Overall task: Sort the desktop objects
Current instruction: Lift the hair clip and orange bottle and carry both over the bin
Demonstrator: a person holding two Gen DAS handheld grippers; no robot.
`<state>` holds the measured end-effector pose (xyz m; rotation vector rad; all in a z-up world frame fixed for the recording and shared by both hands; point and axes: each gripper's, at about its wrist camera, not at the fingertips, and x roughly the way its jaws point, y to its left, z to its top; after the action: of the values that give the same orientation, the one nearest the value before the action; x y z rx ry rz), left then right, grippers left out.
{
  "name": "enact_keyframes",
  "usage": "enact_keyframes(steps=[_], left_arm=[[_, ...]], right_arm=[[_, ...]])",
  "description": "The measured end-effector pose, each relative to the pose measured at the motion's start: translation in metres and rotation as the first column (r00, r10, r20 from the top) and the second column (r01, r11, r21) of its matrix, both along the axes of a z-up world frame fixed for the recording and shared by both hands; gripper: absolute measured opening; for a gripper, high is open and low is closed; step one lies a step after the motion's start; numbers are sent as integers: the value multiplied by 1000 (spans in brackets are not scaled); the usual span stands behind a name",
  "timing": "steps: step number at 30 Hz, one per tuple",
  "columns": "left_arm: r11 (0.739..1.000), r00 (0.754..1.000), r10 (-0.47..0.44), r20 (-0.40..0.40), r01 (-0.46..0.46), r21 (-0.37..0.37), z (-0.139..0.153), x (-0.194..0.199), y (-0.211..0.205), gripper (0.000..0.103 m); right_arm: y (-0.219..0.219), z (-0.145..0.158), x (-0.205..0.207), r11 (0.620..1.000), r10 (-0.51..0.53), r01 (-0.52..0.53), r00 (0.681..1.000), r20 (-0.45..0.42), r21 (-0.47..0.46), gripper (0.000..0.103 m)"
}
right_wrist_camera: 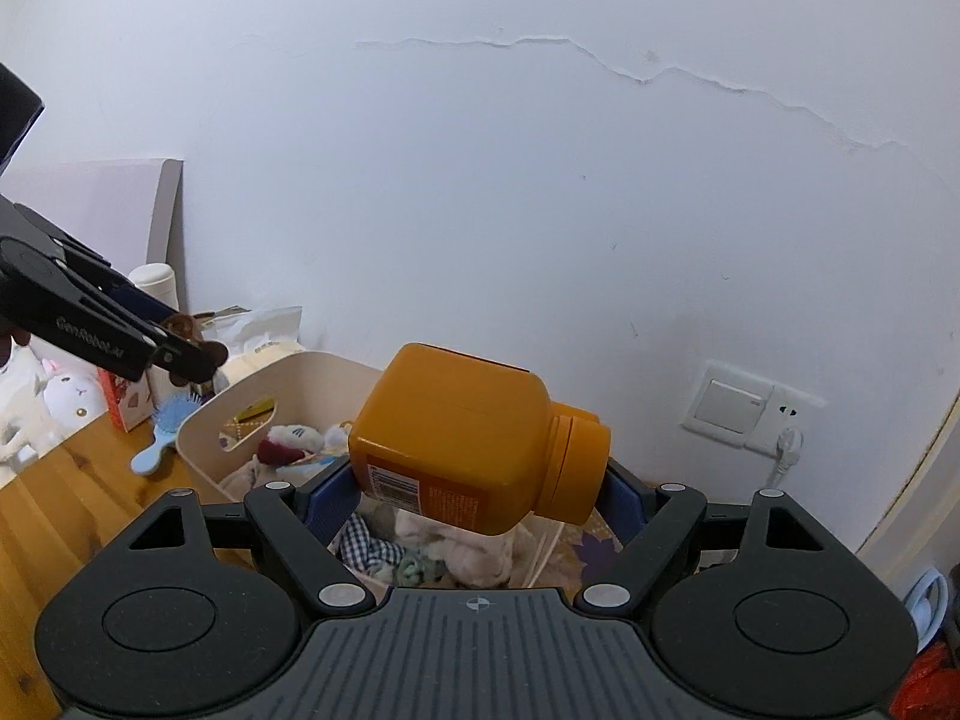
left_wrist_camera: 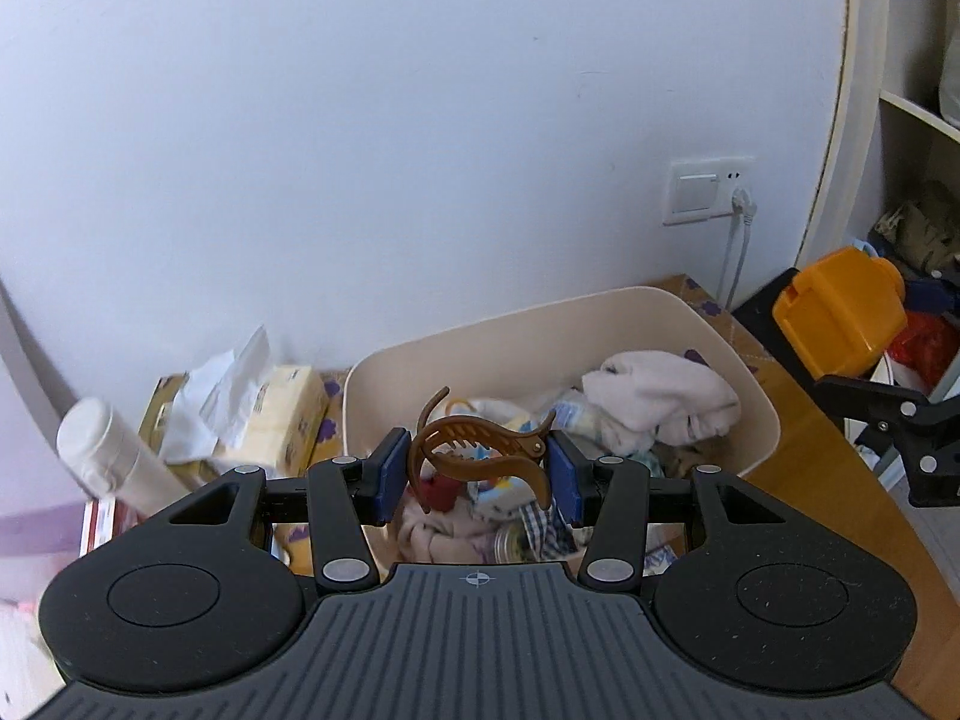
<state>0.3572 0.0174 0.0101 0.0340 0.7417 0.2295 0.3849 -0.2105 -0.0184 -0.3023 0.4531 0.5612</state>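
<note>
While poised above the cream bin (left_wrist_camera: 762,414) on the wooden desk (left_wrist_camera: 840,480), left hand-held gripper (left_wrist_camera: 477,468) clamped on a brown hair claw (left_wrist_camera: 480,450), long axis running pad to pad, bin interior directly below and ahead. Right hand-held gripper (right_wrist_camera: 480,480) clamped on an orange bottle (right_wrist_camera: 462,438), lying sideways, cap pointing right, above the bin's right half over piled cloth (right_wrist_camera: 474,546). Both roughly equally near; likely only release remaining.
</note>
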Motion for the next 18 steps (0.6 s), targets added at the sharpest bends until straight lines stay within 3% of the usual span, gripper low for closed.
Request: enact_keyframes(steps=[10, 18], left_arm=[[998, 998, -55, -42, 56, 31, -8, 37, 0, 49], [998, 996, -56, -77, 56, 2, -30, 58, 10, 49]], right_arm=[[18, 5, 34, 999, 31, -31, 1000, -2, -31, 82], [31, 0, 63, 998, 54, -55, 998, -44, -28, 82]])
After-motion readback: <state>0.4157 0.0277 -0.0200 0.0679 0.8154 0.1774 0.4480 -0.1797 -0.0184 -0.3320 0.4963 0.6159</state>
